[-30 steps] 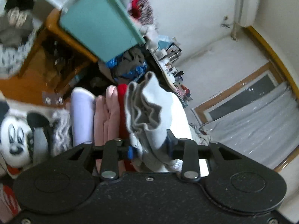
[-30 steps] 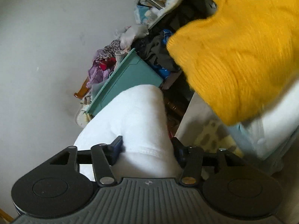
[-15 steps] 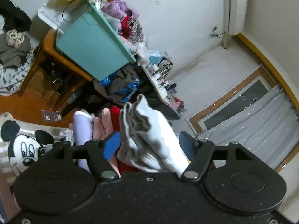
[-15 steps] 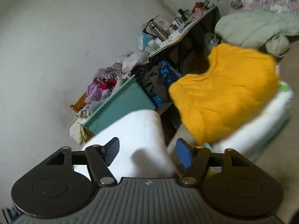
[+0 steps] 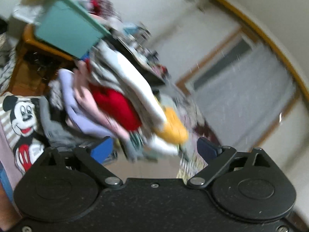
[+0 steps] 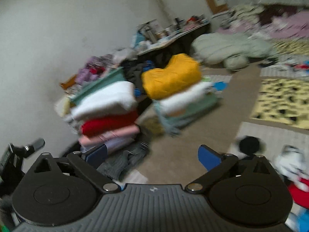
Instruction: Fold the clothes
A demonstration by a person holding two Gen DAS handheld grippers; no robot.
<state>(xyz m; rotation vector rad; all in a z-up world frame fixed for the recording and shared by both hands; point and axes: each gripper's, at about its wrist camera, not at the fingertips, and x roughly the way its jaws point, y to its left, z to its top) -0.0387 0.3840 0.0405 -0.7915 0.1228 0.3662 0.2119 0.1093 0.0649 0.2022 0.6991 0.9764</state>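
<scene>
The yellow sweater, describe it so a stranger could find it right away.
Look at the two clothes stacks on the floor by the cluttered desk. The yellow sweater tops the right stack, on a white fold; nothing else there is yellow knit.

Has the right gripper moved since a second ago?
Yes. The right gripper let go of the white garment and backed away; the stack and teal bin look farther off.

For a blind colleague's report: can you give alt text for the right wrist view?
Open tongs face a stack of folded clothes, a white piece on top, red and pink below. A yellow sweater tops a second pile beside it. The picture is blurred.
</scene>
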